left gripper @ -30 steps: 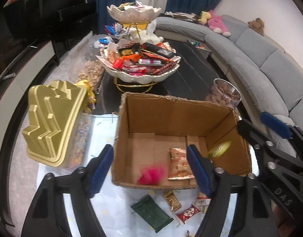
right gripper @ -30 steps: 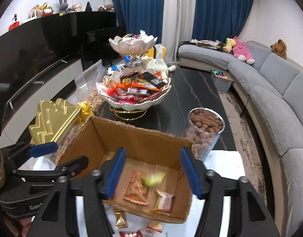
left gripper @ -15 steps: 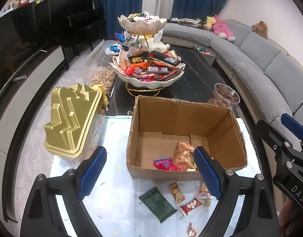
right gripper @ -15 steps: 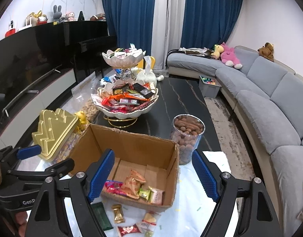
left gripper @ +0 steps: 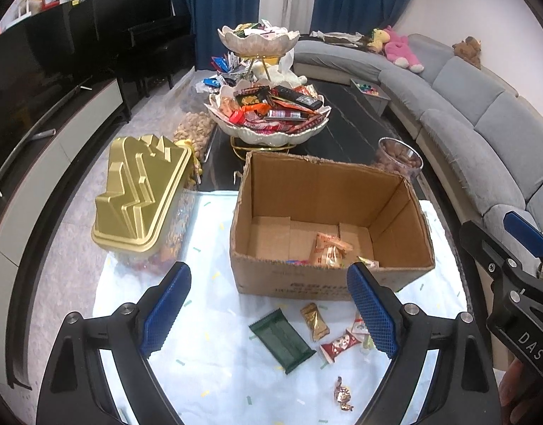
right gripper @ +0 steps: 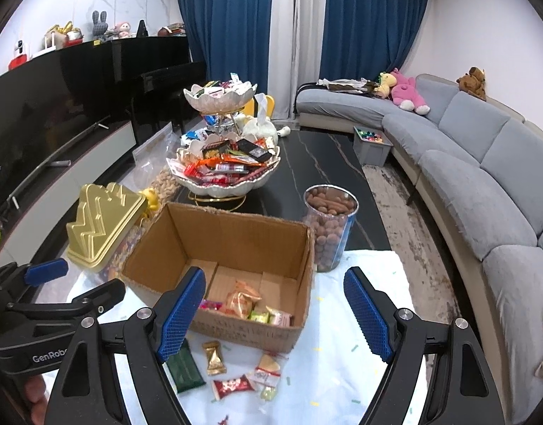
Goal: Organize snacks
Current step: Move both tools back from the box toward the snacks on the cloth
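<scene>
An open cardboard box (left gripper: 328, 279) stands on the white cloth and holds several wrapped snacks (left gripper: 328, 251). In front of it lie a dark green packet (left gripper: 282, 340), a gold packet (left gripper: 314, 320), a red candy (left gripper: 340, 345) and a small gold candy (left gripper: 343, 395). My left gripper (left gripper: 267, 271) hangs open and empty above these loose snacks, just short of the box. My right gripper (right gripper: 274, 276) is also open and empty, over the box's (right gripper: 250, 333) near right corner. From there the green packet (right gripper: 184, 368), gold packet (right gripper: 215, 356) and red candy (right gripper: 234, 386) lie below.
A gold tree-shaped lid (left gripper: 140, 198) rests on a tub left of the box. Behind stand a two-tier snack bowl stand (left gripper: 271, 131), a bag of nuts (left gripper: 195, 131) and a clear jar of nuts (right gripper: 330, 226). A grey sofa (right gripper: 484, 163) curves along the right.
Both grippers have drawn back and up from the box and their jaws have widened. The pink and green snacks that were blurred in the air now lie inside the box.
</scene>
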`<state>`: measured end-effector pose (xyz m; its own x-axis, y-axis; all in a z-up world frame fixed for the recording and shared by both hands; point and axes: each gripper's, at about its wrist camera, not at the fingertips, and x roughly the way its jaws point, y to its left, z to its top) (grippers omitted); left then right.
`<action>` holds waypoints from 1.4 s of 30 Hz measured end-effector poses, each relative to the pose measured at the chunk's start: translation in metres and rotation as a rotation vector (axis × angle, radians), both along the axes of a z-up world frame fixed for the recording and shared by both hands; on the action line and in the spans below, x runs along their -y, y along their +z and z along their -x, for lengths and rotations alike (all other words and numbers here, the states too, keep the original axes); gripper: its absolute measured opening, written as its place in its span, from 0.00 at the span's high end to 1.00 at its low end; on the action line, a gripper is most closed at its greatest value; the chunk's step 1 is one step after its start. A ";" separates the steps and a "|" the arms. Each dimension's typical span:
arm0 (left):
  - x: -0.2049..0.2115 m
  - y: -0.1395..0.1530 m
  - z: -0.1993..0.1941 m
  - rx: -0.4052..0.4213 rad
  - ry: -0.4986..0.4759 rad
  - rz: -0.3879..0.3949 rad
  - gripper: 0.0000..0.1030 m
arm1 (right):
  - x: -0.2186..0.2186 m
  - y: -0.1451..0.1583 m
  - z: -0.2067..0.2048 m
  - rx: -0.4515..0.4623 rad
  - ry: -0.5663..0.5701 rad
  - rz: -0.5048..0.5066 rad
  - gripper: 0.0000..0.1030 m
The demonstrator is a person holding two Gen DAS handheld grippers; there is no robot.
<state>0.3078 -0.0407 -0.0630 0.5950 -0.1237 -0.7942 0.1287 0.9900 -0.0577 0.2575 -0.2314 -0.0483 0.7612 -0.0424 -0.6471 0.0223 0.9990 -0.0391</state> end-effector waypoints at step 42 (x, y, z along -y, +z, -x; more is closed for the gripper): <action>-0.003 -0.075 0.065 -0.142 0.009 0.003 0.13 | -0.008 -0.066 0.084 -0.071 -0.093 0.008 0.21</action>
